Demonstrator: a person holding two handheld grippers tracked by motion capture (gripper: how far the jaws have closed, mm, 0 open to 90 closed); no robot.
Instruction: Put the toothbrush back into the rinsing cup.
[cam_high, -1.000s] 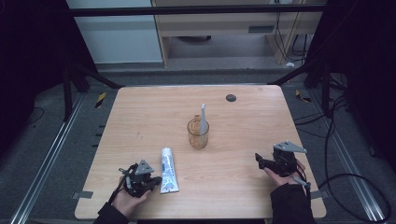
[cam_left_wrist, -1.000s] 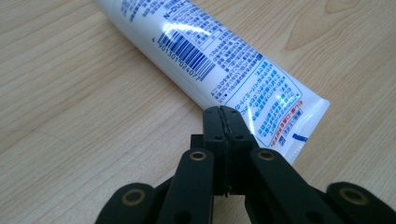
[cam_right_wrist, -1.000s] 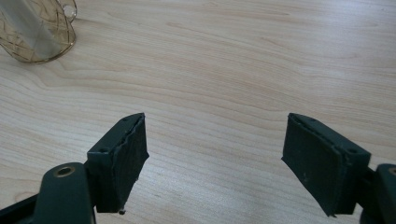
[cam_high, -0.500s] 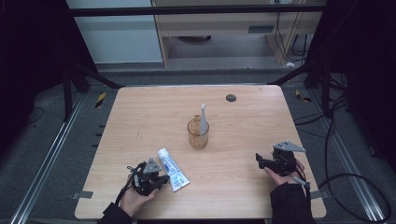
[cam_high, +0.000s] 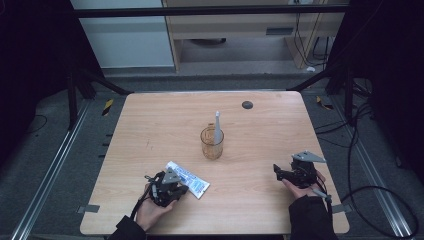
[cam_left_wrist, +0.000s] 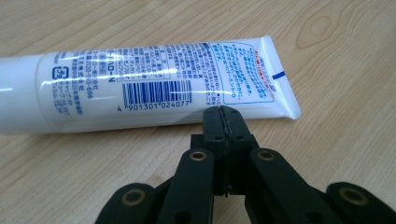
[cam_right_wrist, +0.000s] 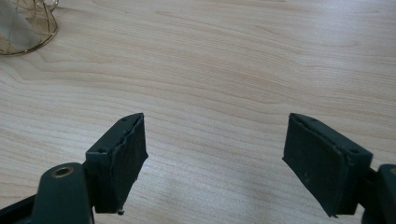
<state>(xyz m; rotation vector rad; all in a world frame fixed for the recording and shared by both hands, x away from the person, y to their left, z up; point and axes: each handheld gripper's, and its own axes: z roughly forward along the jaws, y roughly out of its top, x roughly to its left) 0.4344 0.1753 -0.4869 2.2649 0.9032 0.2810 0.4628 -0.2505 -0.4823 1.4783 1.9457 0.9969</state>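
Observation:
A white toothpaste tube (cam_high: 187, 180) with blue print lies flat on the wooden table (cam_high: 165, 120) near its front left. My left gripper (cam_high: 175, 192) is shut with nothing between its jaws. In the left gripper view its closed tips (cam_left_wrist: 223, 116) sit right at the tube's (cam_left_wrist: 154, 84) near edge, close to the crimped end; whether they touch I cannot tell. My right gripper (cam_high: 277, 173) rests at the front right in a hand, open. Bare wood lies between its pads (cam_right_wrist: 126, 158) in the right gripper view.
An amber glass cup (cam_high: 212, 142) stands mid-table with a white toothbrush (cam_high: 218, 125) upright in it; its base shows as a cup (cam_right_wrist: 25, 25) in the right gripper view. A small dark disc (cam_high: 247, 104) lies near the far edge. Dark frame rails flank the table.
My left gripper has moved right along the front of the table. The tube has swung from lying front-to-back to a slant, its near end shifted right. The right gripper stayed put.

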